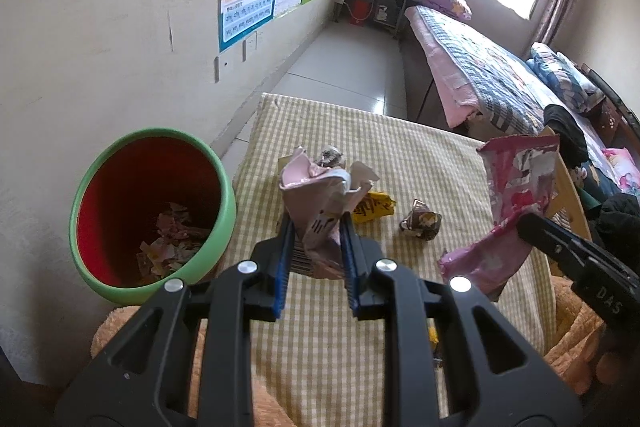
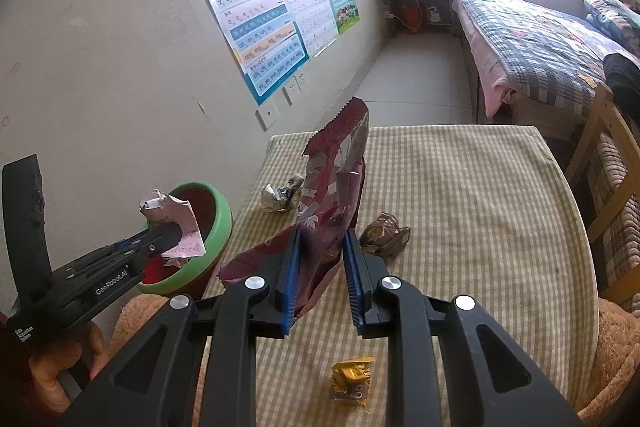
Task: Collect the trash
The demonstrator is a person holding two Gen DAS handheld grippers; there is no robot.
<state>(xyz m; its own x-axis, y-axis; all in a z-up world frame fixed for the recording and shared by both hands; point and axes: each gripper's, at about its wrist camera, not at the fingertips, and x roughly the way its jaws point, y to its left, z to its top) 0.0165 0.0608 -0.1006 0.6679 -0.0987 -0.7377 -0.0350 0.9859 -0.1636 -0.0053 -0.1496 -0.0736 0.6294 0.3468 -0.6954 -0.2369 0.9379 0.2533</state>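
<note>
The left gripper (image 1: 316,247) is clamped on a crumpled pale-pink wrapper (image 1: 320,195), its blue-lined fingers pressed against both sides of the paper, which sticks up between them above the checked tablecloth (image 1: 420,163). In the right wrist view the same gripper (image 2: 168,233) holds that wrapper (image 2: 176,223) over the near rim of the bin (image 2: 222,223) — a round tub, green outside and red inside, standing at the left edge of the table beside the wall.

The right gripper (image 2: 320,259) is closed on a large pink snack bag (image 2: 336,179), torn open at the top; the bag rises upright from between the fingers and its lower end hangs to the left. From the left wrist view this bag (image 1: 516,183) is at the right side of the table, pinched by the right gripper (image 1: 528,221).

The bin (image 1: 92,267) already has scraps of paper (image 1: 168,243) at its bottom.

On the cloth lie more pieces — a silvery crumpled wrapper (image 2: 280,195) at the far left, a brown crumpled wrapper (image 2: 384,231) near the middle, just right of the held bag, and a yellow wrapper (image 2: 352,381) at the near edge. A wooden chair (image 2: 604,167) stands to the right of the table, and a bed (image 2: 540,47) is beyond it.
</note>
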